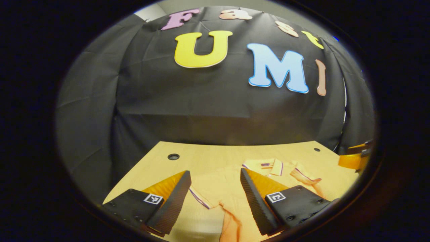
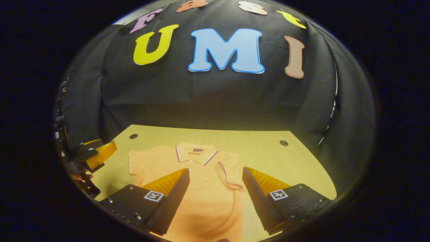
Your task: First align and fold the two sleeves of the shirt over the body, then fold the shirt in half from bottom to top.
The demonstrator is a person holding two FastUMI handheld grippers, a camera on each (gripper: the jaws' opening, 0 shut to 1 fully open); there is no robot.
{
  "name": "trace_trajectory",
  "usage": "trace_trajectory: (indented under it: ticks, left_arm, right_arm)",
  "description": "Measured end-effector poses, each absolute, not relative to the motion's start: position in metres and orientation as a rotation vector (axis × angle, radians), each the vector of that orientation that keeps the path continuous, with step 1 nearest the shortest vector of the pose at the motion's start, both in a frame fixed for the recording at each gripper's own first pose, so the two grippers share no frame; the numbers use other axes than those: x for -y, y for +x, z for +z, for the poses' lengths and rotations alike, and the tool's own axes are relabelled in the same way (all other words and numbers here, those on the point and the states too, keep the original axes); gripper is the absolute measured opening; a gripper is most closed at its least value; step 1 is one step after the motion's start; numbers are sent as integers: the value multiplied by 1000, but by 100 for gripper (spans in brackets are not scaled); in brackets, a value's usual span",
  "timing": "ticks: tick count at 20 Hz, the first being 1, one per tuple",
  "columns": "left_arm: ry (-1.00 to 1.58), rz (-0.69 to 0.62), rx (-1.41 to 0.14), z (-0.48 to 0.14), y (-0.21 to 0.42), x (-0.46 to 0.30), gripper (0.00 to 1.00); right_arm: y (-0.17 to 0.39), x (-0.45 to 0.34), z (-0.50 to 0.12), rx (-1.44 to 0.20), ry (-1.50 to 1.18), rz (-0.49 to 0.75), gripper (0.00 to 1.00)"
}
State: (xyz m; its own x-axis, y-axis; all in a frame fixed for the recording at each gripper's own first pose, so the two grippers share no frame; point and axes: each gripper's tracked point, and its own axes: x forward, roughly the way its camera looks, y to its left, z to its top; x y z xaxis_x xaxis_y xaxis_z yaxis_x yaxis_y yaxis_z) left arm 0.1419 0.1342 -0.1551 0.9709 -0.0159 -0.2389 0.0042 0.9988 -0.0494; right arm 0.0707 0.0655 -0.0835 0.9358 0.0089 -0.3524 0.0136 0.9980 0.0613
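Both tools, left (image 1: pixel 215 188) and right (image 2: pixel 215 186), are spread; the soft, light orange polo shirt (image 2: pixel 201 188) is best pinched at the trimmed sleeve cuff (image 1: pixel 198 198).

From my feed: black cloth wall (image 2: pixel 215 101) w/ creases wraps the booth 9 to 3 o'clock, light wood table (image 2: pixel 235 141) w/ round holes (image 2: pixel 284 143) near far corners, lighting's dim, warm-ish.
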Motion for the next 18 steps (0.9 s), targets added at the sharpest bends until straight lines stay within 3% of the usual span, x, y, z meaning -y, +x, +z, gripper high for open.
trace_trajectory:
  ticks: [18]
  left_arm:
    - [-106, 153, -502, -297, 249, -193, 94]
  right_arm:
    - [4, -79, -54, -343, 50, -28, 98]
